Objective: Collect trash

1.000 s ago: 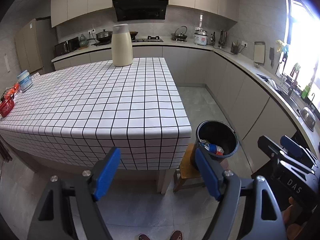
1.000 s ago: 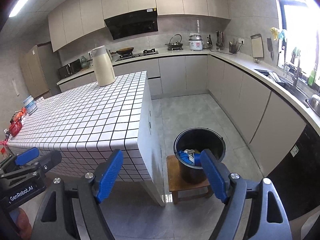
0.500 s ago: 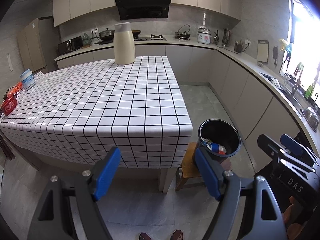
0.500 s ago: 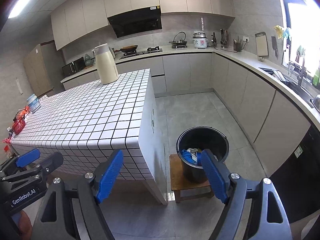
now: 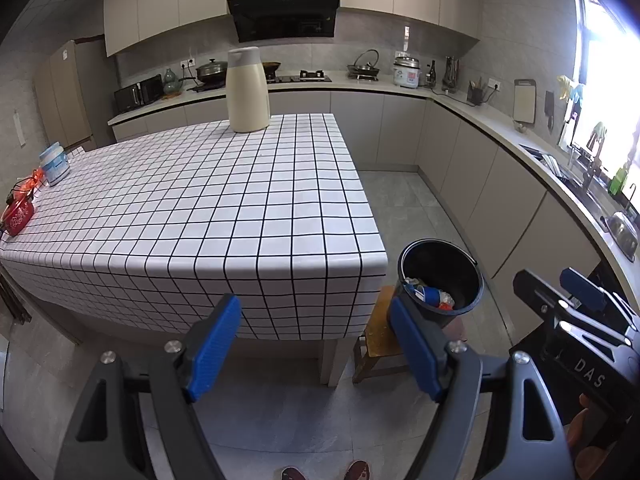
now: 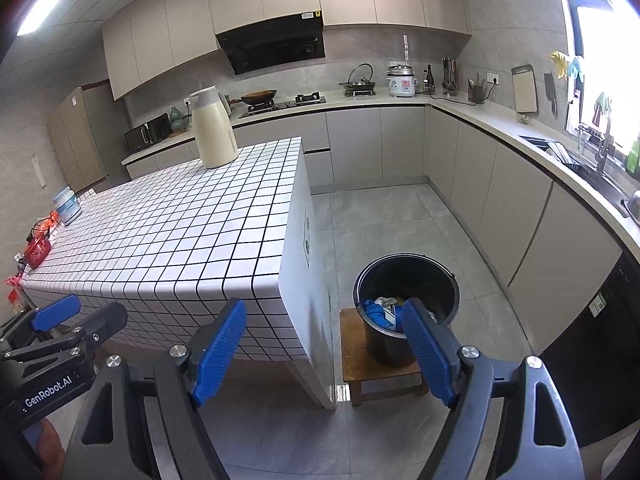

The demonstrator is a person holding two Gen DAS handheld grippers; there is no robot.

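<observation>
The bucket (image 5: 440,276) (image 6: 406,304) stands on a small wooden stool (image 5: 376,340) (image 6: 376,368) on the floor, just beside the near right corner of the table (image 5: 192,208) (image 6: 160,240). Trash (image 5: 426,292) (image 6: 382,310) lies in its bottom: blue, white and red scraps, too small to tell apart. The bucket's rim sits below the tabletop edge, apart from the hanging cloth.

The left gripper (image 5: 314,342) is held in the air in front of the table's near edge, its blue pads spread wide with nothing between them. The right gripper (image 6: 324,350) hangs level with the table corner, likewise spread wide and empty; its right pad overlaps the bucket's near rim in the right wrist view, though whether they touch cannot be told.

On the table, a cream jug (image 5: 247,90) (image 6: 212,134) stands upright near the far edge. A white jar (image 5: 54,164) (image 6: 67,205) and a red tin (image 5: 18,220) (image 6: 37,252) sit along the left edge. The checked cloth drapes over the near and right sides.

To the right of the table a wide strip of bare grey floor (image 5: 404,208) (image 6: 384,224) runs between it and the L-shaped counter (image 5: 500,128) (image 6: 520,136).
</observation>
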